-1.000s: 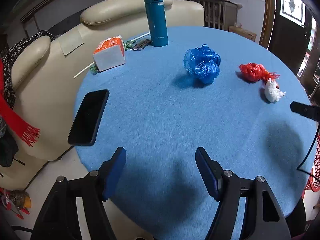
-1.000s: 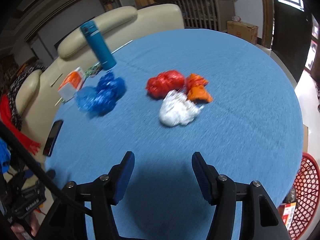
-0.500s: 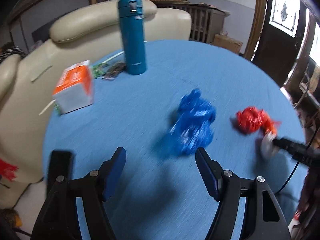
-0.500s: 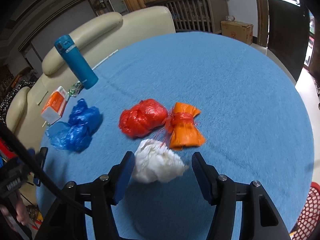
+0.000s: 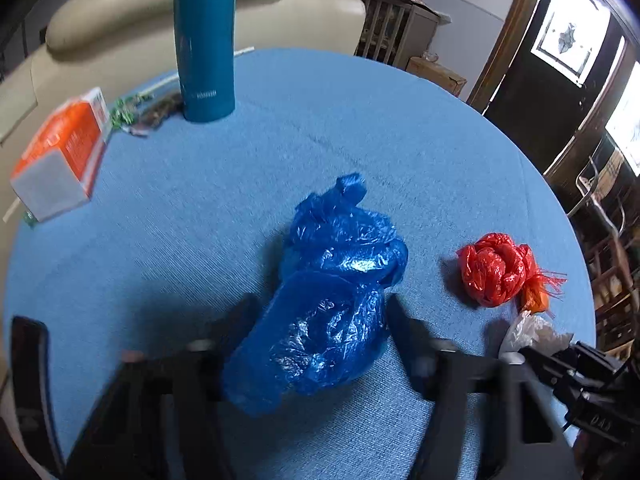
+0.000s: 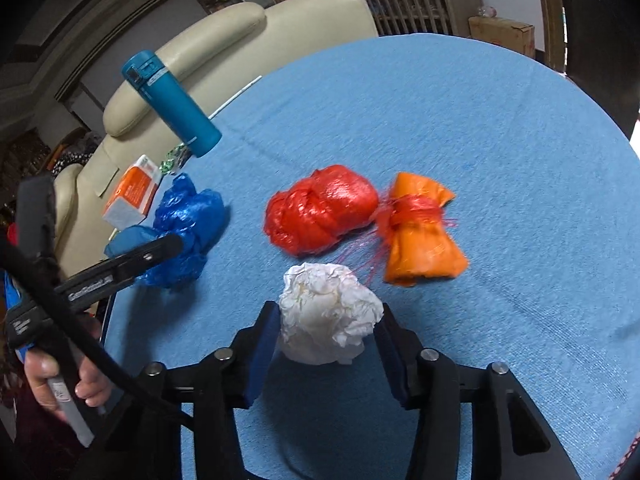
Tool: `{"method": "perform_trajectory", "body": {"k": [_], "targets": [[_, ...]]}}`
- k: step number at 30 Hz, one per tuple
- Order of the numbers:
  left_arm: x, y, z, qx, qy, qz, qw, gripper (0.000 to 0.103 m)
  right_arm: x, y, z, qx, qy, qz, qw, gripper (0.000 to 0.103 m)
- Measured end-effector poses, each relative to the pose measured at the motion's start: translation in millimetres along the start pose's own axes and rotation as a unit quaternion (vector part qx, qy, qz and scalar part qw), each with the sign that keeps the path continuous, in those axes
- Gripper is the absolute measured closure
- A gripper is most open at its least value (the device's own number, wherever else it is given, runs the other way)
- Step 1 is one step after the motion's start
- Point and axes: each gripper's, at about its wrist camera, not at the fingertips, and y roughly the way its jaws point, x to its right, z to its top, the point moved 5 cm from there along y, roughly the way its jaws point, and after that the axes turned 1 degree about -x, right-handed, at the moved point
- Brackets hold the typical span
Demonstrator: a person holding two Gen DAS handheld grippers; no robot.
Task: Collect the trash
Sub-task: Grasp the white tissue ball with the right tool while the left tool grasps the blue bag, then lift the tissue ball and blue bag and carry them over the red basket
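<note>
My left claw (image 5: 320, 320) is closing around the soft, light blue plastic bag (image 5: 328, 296); my right claw (image 6: 326, 344) closes on the crumpled white paper ball (image 6: 328, 312), mid-desk (image 6: 480, 120), gripping their middles.

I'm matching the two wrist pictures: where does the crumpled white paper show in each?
Left wrist: crumpled white paper at far right, low, partly behind the right tool.
Right wrist: low centre, between the closing fingers of the right tool.
Shared landmark: red bag just beyond it.
</note>
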Motion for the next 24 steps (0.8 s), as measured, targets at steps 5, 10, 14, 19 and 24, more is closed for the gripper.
{"method": "perform_trajectory", "body": {"k": [5, 10, 14, 19, 24], "targets": [[-1.1, -3.1, -4.6, 0.012, 0.004, -0.001, 0.9999, 0.075, -6.4, 4.2, -4.5, 0.0, -0.007, -0.002, 1.0, 0.062], [-2.9, -30.2, -14.6, 0.037, 0.008, 0.017, 0.9991, 0.076, -23.0, -3.0, -4.5, 0.021, -0.043, -0.006, 0.999, 0.063], [0.7, -59.1, -33.4, 0.051, 0.008, 0.026, 0.9984, 0.076, -32.9, -12.0, -11.5, 0.026, -0.055, 0.003, 0.998, 0.063], [2.8, -84.0, -59.4, 0.054, 0.003, 0.024, 0.9983, 0.076, -33.4, -26.4, -25.1, 0.028, -0.049, 0.018, 0.998, 0.063], [20.5, -111.2, -79.8, 0.061, 0.005, 0.024, 0.9978, 0.076, -26.6, -46.5, -36.3, 0.041, -0.038, 0.019, 0.998, 0.063]]}}
